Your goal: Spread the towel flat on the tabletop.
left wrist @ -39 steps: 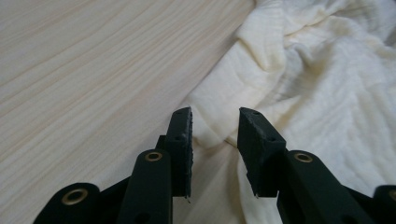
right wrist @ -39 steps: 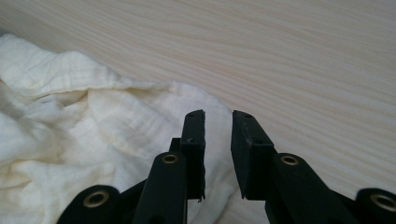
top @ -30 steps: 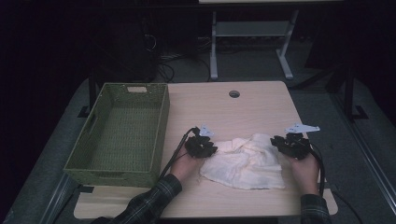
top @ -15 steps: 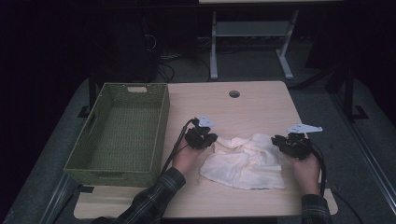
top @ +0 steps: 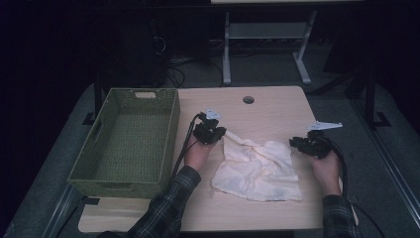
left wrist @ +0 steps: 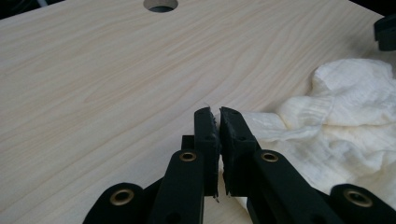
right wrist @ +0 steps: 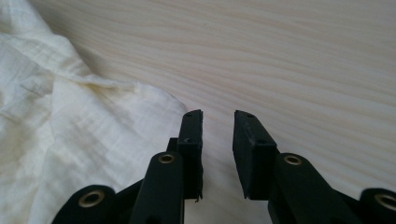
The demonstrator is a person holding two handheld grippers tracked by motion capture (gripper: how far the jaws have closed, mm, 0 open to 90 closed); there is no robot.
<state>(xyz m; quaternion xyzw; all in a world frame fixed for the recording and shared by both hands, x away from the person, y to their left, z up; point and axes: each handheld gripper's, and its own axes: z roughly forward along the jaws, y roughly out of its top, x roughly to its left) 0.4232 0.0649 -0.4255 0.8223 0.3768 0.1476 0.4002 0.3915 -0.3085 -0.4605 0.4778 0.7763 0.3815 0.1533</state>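
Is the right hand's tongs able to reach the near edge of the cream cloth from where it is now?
Probably yes. The right tongs stand open just beside the cloth, and between them lies bare table; nothing blocks the way.

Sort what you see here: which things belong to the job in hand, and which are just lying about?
In the job: cloth; left gripper, shut on the cloth's corner; right gripper, open beside the cloth.
Lying about: basket; table.
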